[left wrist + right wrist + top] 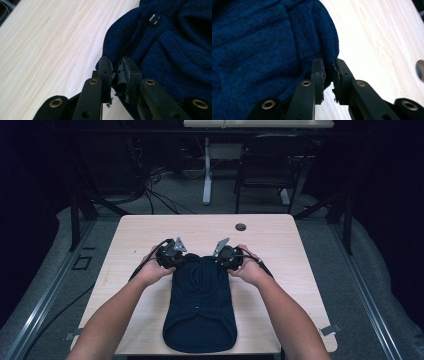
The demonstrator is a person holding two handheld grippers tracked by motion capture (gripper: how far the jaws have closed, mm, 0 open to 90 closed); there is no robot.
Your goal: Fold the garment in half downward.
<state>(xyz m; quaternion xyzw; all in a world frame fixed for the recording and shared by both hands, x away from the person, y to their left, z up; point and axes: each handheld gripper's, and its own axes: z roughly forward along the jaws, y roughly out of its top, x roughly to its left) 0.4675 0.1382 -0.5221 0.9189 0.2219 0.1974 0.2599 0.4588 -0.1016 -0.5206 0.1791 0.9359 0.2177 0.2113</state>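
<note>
A dark navy knitted garment [201, 307] lies flat on the light wooden table [140, 232], running from the table's near edge, where its wide rounded end sits, up to about the middle of the tabletop, where its narrower end lies between the two grippers. In the left gripper view the knit [172, 57] shows a ribbed weave, a folded band and a single dark button [154, 20] near the top of the frame. The left gripper [169, 256], carried in the person's left hand [152, 270], meets the far left corner of the garment; its jaws [117, 72] stand nearly together with a fold of the fabric edge caught between the pads, so it is clamped on the garment. The right gripper [227, 256], carried in the right hand [249, 267], meets the far right corner; in the right gripper view its jaws [329, 75] stand a narrow gap apart with the rounded knit edge [274, 50] lying between them, gripping that corner. Both forearms enter from the bottom of the high view and converge on the garment. A small round hole [241, 226] lies in the tabletop beyond the grippers, well apart from them. Behind the table stand a dark chair [267, 167] and a white desk leg [207, 170] on a grey floor strewn with cables [150, 185].
</note>
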